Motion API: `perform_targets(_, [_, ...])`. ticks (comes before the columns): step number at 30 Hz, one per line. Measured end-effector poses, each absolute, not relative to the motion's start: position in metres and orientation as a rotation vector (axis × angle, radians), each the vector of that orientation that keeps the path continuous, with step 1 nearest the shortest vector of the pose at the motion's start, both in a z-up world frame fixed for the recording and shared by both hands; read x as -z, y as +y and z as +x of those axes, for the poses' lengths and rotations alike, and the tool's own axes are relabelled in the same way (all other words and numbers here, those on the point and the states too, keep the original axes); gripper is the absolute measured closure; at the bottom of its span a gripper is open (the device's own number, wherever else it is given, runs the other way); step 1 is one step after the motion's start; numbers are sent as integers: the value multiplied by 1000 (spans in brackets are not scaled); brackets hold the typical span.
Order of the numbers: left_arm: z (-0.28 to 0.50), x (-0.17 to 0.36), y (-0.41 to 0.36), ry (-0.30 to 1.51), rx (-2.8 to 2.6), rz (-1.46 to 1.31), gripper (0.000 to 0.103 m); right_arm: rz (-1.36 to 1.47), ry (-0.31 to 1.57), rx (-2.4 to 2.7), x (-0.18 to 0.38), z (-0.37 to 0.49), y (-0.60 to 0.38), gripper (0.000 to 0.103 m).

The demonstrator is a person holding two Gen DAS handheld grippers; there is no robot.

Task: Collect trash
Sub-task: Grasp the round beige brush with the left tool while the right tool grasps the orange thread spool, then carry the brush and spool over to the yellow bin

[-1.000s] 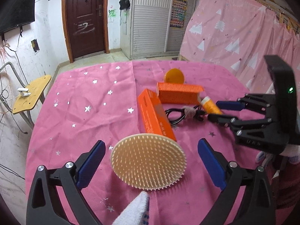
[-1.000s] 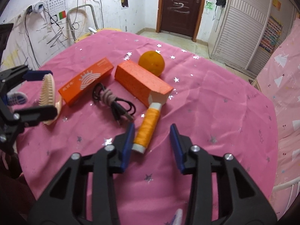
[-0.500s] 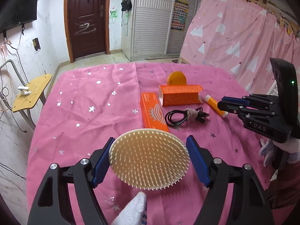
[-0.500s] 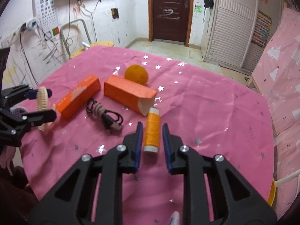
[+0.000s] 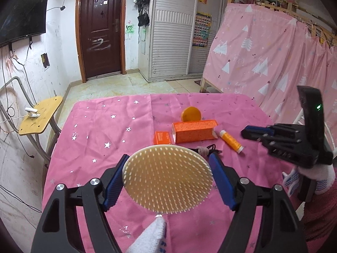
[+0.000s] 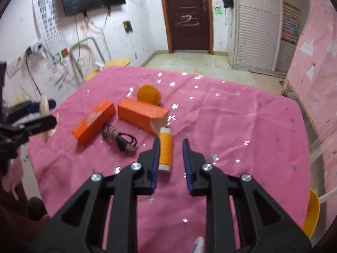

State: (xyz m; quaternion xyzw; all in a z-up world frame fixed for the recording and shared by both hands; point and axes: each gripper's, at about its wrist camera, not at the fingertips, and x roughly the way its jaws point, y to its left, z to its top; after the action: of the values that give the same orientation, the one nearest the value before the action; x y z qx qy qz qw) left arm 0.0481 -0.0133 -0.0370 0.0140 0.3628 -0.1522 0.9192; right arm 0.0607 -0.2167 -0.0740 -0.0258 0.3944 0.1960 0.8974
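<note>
the left claw points down at a slant over the near part of the counter, and its two blue pads press on the edges of one round cream brush, bristles facing the camera. the brush is lifted clear of the pink cloth. a white gloved fingertip shows at the bottom edge of the left view.

the right claw also tilts downward, at the right side of the counter. its jaws are narrow but not pressing: one orange thread spool lies on the cloth in the gap, close to the left pad, with a space on the right side.

on the counter i count two orange boxes, a flat one and a longer one with an open end, one orange fruit behind the longer box, and one black cable tied in a bundle between the flat box and the spool.
</note>
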Motion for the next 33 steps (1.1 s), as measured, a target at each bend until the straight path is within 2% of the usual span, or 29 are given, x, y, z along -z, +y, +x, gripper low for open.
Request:
perform_targets(15, [55,45,-2,759,306,0,35,-217,911,-405,96,85,-178,83])
perform_targets(16, [55,46,-1,760,307,-2,35,-232,908,-404,96,84,-177,83])
perform_targets(17, [56,47,0,760,307,-4,35,-240,906,-405,96,84,-176,88])
perform_targets(23, [53,49,3,755,301,-10,35,-228,864,-370,92,80,-179,88])
perform_targets(33, [48,30,-15,716,304,17,35,-110,737,-349,55,56,-219,88])
